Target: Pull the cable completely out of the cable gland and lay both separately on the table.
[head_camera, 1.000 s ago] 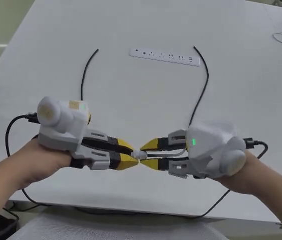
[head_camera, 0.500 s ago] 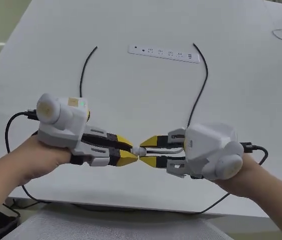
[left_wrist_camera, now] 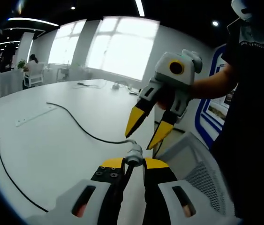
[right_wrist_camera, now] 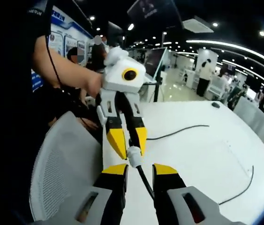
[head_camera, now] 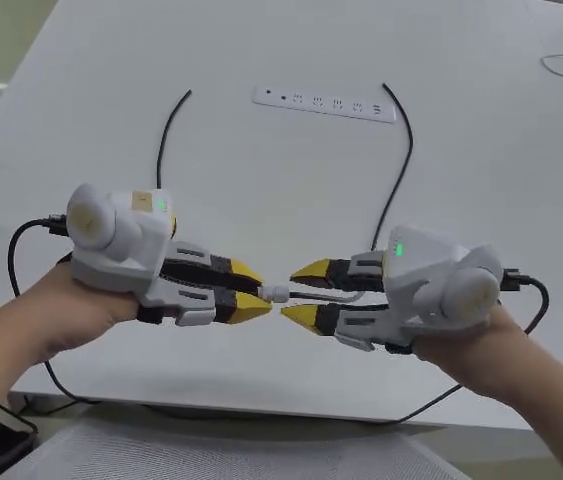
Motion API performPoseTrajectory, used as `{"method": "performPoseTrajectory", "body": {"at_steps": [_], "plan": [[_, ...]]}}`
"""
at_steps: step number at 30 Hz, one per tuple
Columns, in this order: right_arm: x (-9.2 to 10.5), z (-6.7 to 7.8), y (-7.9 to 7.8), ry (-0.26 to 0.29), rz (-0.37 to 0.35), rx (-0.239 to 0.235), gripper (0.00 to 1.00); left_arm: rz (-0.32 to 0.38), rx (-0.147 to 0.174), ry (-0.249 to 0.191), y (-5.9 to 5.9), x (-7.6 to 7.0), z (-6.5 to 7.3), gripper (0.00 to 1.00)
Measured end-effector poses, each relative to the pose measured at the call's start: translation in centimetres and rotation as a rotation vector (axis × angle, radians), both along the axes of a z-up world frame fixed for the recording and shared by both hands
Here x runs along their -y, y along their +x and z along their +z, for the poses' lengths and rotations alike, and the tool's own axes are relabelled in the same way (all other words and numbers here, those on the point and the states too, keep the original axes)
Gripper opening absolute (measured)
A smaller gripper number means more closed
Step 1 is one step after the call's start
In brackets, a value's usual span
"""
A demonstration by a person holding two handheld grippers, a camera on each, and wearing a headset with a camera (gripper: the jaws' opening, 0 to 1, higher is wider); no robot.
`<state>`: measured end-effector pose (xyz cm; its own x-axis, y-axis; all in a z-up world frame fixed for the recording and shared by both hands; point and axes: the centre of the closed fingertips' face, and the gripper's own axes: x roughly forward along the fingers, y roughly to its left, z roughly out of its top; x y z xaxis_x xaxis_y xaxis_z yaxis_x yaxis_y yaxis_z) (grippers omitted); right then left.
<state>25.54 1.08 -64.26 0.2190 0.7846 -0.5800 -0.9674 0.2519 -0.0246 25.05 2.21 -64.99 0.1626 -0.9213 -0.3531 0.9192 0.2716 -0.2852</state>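
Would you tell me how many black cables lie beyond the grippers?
2: a loose cable curves left of the power strip; a second cable runs from near the strip's right end toward the right gripper.

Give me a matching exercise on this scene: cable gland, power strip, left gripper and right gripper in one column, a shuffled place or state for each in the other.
Things:
1 cable gland
2 power strip
3 left gripper
4 right gripper

Places or states:
A jaws apart, black cable running between them
B lying flat on the far part of the table
C jaws shut
D white, pinched at jaw tips

Pairs: 1-D; 2-B; 3-C; 4-A
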Motion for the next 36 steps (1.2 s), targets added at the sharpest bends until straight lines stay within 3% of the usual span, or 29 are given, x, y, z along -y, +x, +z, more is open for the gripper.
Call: {"method": "performPoseTrajectory", "body": {"at_steps": [2, 6, 9, 16, 22, 36], "plan": [[0.3, 0.0, 0.0, 0.015, -0.032, -0.012, 0.17, -0.004, 0.008, 0.005, 0.0, 0.0, -0.1, 0.15], [0.7, -0.9, -0.5, -0.026, -0.063, 0.002, 0.16, -0.008, 0.031, 0.012, 0.0, 0.0, -0.1, 0.15], [0.8, -1.8, -0.6, -0.091, -0.063, 0.047, 0.13, -0.013, 0.041, 0.015, 0.1, 0.1, 0.0, 0.15], [0.1, -1.4, 0.3, -0.122, -0.097, 0.171, 0.07, -0.009, 0.055, 0.021, 0.4, 0.3, 0.4, 0.15], [0.1, -1.1, 0.9, -0.129, -0.106, 0.197, 0.03, -0.005, 0.068, 0.026, 0.8, 0.5, 0.7, 0.15], [0.6, -0.8, 1.4, -0.102, -0.151, 0.179, 0.0, 0.0, 0.094, 0.024, 1.4, 0.8, 1.0, 0.15]]}}
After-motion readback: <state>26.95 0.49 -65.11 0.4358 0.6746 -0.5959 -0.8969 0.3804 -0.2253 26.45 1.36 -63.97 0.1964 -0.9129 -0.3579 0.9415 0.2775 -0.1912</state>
